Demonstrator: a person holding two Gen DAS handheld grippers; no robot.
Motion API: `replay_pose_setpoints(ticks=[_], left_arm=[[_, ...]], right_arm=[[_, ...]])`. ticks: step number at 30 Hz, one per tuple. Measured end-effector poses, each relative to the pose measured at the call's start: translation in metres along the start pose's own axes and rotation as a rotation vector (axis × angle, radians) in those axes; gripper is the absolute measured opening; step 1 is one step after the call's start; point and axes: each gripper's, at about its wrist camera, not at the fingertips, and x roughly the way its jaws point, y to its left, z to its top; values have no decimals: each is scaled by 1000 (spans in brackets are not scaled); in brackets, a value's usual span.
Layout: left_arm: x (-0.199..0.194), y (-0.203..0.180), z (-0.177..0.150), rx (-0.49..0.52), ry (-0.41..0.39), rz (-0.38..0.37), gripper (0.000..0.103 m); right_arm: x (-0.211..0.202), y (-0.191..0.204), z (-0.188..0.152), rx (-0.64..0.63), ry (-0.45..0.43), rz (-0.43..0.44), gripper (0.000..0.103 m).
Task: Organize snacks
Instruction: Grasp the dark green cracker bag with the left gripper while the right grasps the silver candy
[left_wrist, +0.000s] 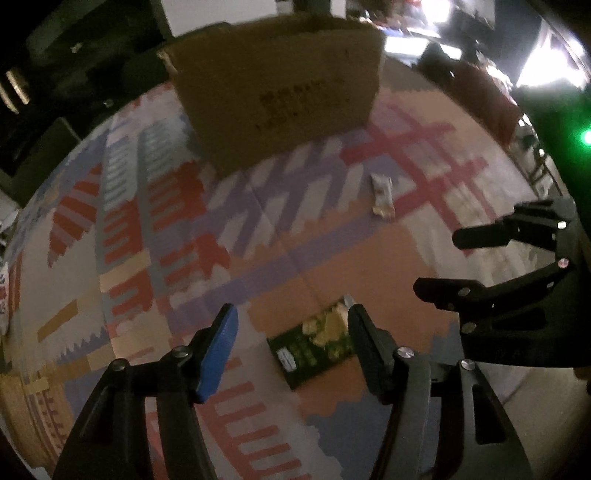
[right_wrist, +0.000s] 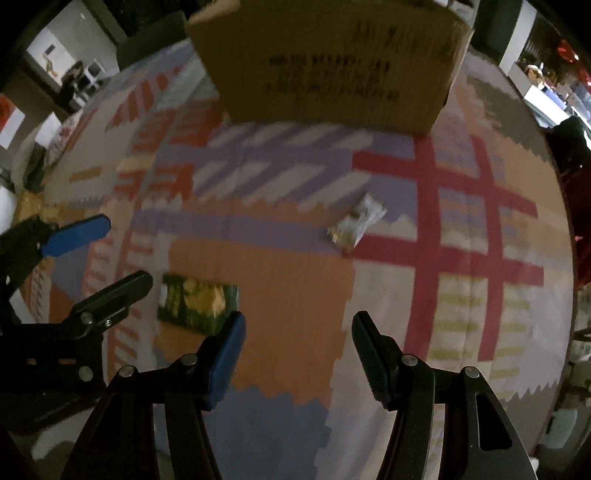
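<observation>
Overhead, both tongs (left_wrist: 291, 332) (right_wrist: 297, 339) agape, empty.

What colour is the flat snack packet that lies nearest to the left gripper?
The flat snack packet is dark green with yellow-white print, best seen in the left wrist view.

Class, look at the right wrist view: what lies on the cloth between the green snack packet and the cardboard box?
Nothing: between the green snack packet and the cardboard box only bare patterned cloth shows in the right wrist view.

box (right_wrist: 328, 70) behind wrapper (right_wrist: 356, 225); packet (right_wrist: 195, 302) nearer, left, on cloth (right_wrist: 280, 280)
</observation>
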Motion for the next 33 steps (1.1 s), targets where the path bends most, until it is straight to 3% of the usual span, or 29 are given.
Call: replay_pose_setpoints(ticks=[2,9,18,33], left_arm=[[7,-2,-5,21,22,-18,68],[34,-9,-17,97,115,-67,68],[64,-18,-25,168,193,-78,71],[85,-27,-16,195,162,-48,75]], right_arm=[[6,2,-4,1,25,5,61],[27,2,-12,49,105,14,61],[45,4,-23,85,175,20,61],[54,5,-29,139,196,13,61]])
